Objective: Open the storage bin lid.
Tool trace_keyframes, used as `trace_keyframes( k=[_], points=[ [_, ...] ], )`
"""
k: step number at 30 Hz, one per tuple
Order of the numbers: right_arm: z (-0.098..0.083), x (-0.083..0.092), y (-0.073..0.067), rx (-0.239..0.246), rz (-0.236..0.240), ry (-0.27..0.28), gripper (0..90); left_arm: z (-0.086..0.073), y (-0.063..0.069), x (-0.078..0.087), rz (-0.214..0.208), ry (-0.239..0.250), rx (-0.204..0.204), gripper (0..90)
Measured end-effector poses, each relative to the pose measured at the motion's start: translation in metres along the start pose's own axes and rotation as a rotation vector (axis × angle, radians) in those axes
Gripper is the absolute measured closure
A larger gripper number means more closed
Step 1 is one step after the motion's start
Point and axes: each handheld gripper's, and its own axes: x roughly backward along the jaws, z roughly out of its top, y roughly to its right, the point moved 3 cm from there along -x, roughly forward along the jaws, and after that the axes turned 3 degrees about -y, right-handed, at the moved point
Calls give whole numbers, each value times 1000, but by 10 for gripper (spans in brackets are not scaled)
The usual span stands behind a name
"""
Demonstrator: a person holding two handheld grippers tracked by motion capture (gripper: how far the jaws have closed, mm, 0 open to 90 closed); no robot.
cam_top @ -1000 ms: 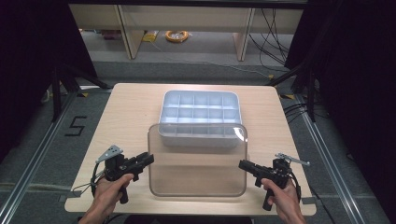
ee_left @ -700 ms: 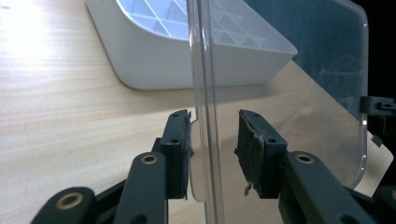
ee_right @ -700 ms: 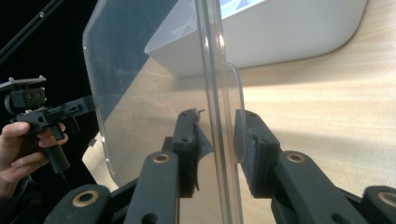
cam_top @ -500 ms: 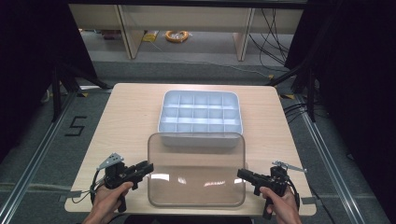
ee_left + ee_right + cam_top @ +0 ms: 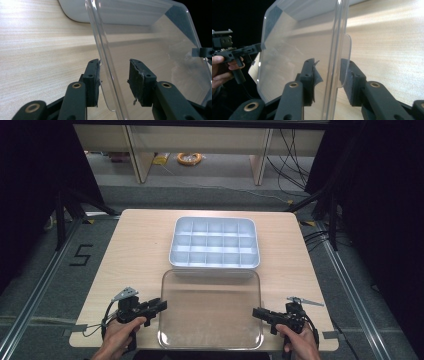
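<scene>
Clear plastic sits between both your claws: the lid (image 5: 210, 310) lies flat on the wooden table (image 5: 135, 250), just in front of the grey compartment tray (image 5: 215, 242). Your left gripper (image 5: 161, 305) has been opening; its pads (image 5: 93, 75) flank the lid's edge with a gap. Your right gripper (image 5: 256, 312) has also been opening, jaws loosely astride the opposite rim, not pressing.

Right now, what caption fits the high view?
Two tools, left and right, opening around a clear lid before a compartment box.
</scene>
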Motion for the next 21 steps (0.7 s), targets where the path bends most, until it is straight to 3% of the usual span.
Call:
trace_keyframes(
  k=[14,17,19,21],
  points=[
    [-3,-7,6,-6,-45,-50,604,-4,-8,-15,-6,-61,36,575],
    [-3,-8,5,9,-72,-64,576,-5,-8,-17,-10,-72,35,568],
    [-3,-7,1,-24,-65,-78,573,-6,-9,-19,-3,-83,34,560],
    [-3,-7,0,-21,-69,-77,560,-7,-10,-21,-7,-89,37,559]
  ],
)
